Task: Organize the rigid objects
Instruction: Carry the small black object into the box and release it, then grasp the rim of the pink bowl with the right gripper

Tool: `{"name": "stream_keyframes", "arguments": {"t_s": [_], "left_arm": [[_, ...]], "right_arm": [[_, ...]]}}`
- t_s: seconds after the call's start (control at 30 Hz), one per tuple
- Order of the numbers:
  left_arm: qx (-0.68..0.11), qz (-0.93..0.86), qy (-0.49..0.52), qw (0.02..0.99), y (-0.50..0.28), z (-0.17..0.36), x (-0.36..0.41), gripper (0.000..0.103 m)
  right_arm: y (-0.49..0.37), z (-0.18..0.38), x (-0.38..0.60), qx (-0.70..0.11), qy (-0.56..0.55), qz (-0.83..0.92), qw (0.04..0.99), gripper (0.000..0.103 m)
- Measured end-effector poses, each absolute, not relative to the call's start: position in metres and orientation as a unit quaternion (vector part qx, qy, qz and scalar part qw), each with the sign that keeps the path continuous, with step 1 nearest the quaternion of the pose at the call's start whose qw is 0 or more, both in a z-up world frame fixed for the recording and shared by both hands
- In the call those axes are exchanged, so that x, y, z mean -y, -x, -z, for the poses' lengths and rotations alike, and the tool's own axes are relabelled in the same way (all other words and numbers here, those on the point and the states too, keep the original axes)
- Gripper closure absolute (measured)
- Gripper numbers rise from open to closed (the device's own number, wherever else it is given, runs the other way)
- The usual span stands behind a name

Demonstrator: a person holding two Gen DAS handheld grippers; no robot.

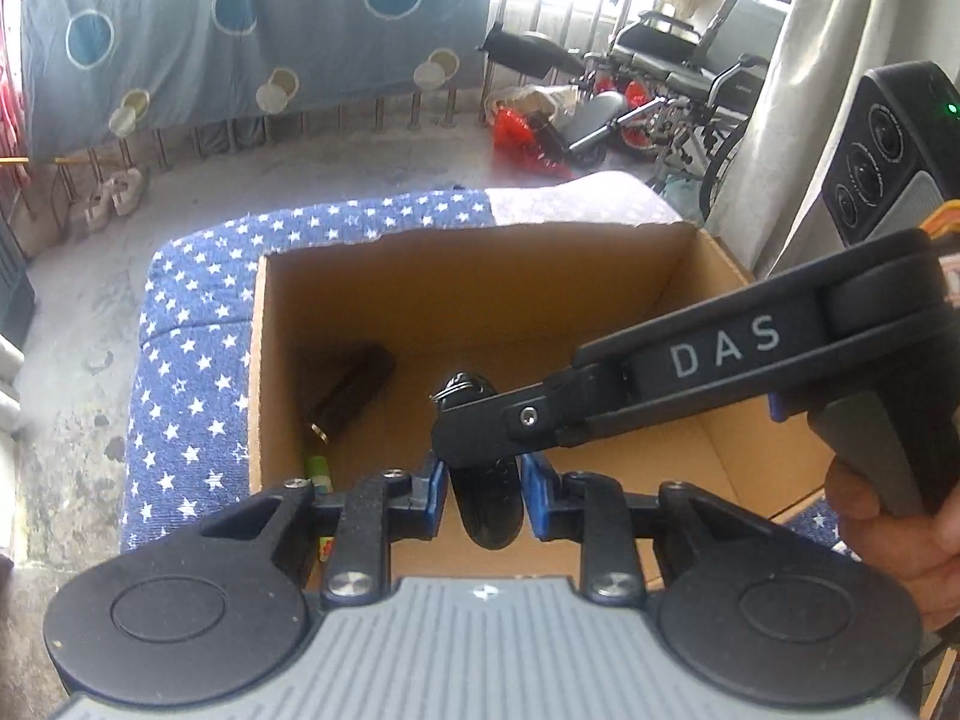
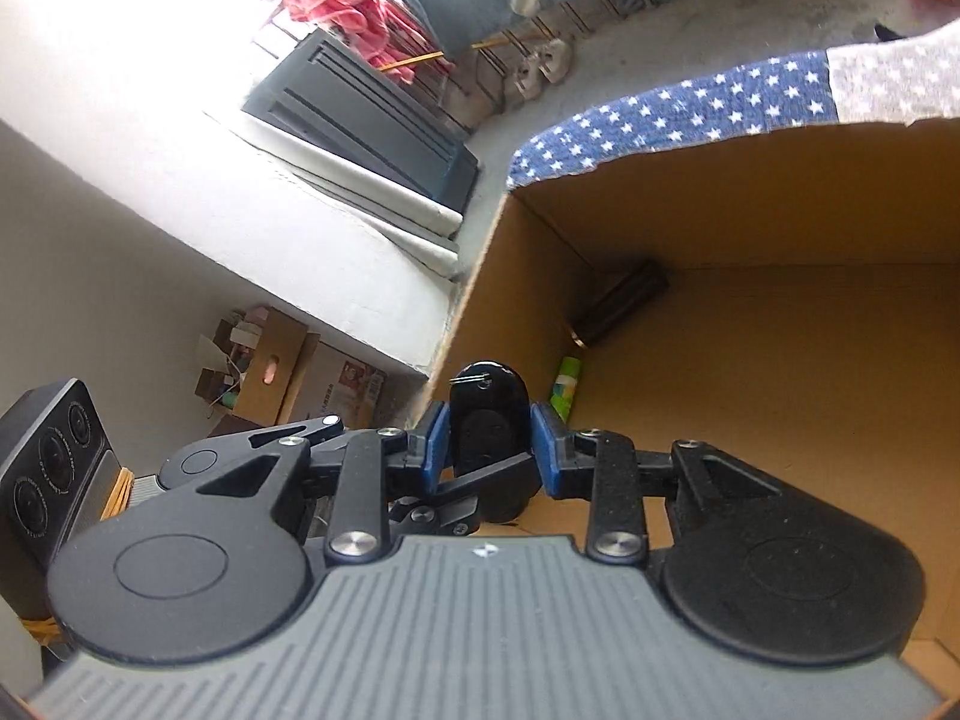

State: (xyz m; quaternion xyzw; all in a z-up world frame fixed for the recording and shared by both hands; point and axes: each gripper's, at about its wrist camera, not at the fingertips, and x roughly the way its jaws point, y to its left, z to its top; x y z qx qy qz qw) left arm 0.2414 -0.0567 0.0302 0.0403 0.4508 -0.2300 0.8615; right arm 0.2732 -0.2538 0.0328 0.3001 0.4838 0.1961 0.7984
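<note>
A black oval fob with a small key ring (image 1: 485, 504) hangs over an open cardboard box (image 1: 540, 276). My left gripper (image 1: 483, 495) has a blue pad on each side of the fob, with a thin gap on the right. My right gripper (image 2: 487, 441) is shut on the same fob (image 2: 489, 420), its blue pads pressing both sides. The right gripper's arm (image 1: 690, 372) crosses the left wrist view from the right. In the box lie a dark cylinder (image 1: 351, 393) and a green tube (image 1: 317, 471); both show in the right wrist view too, the cylinder (image 2: 618, 306) and the tube (image 2: 565, 390).
The box stands on a blue star-print cushion (image 1: 192, 372) above a concrete floor (image 1: 78, 324). A wheelchair (image 1: 678, 72) and red bags (image 1: 516, 132) are at the back right. A grey heater (image 2: 360, 120) and cartons (image 2: 282, 372) stand to the left.
</note>
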Motion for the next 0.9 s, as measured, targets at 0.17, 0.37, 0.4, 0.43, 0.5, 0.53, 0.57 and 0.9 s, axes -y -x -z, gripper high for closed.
{"name": "stream_keyframes", "arguments": {"t_s": [0.17, 0.37, 0.4, 0.43, 0.5, 0.53, 0.57, 0.9], "left_arm": [[-0.488, 0.202, -0.060, 0.847, -0.268, -0.002, 0.059, 0.075], [-0.494, 0.179, -0.088, 0.846, -0.279, 0.004, 0.064, 0.072], [-0.491, 0.180, -0.088, 0.848, -0.278, 0.003, 0.064, 0.069], [-0.487, 0.180, -0.088, 0.850, -0.276, 0.001, 0.064, 0.067], [-0.480, 0.180, -0.087, 0.854, -0.273, -0.006, 0.066, 0.065], [-0.477, 0.180, -0.086, 0.856, -0.272, -0.010, 0.066, 0.065], [-0.473, 0.181, -0.083, 0.858, -0.270, -0.014, 0.066, 0.065], [-0.399, 0.195, -0.053, 0.895, -0.209, -0.078, 0.051, 0.038]], "right_arm": [[-0.305, 0.013, 0.249, -0.525, -0.328, -0.184, 0.763, 0.073], [-0.324, 0.028, 0.237, -0.544, -0.317, -0.174, 0.757, 0.070], [-0.324, 0.028, 0.237, -0.544, -0.316, -0.172, 0.758, 0.068], [-0.324, 0.028, 0.238, -0.543, -0.319, -0.172, 0.758, 0.067], [-0.322, 0.025, 0.239, -0.539, -0.324, -0.173, 0.758, 0.067], [-0.320, 0.023, 0.240, -0.536, -0.324, -0.172, 0.761, 0.065], [-0.316, 0.018, 0.242, -0.532, -0.323, -0.172, 0.764, 0.064], [-0.239, -0.050, 0.266, -0.455, -0.314, -0.183, 0.813, 0.055]]}}
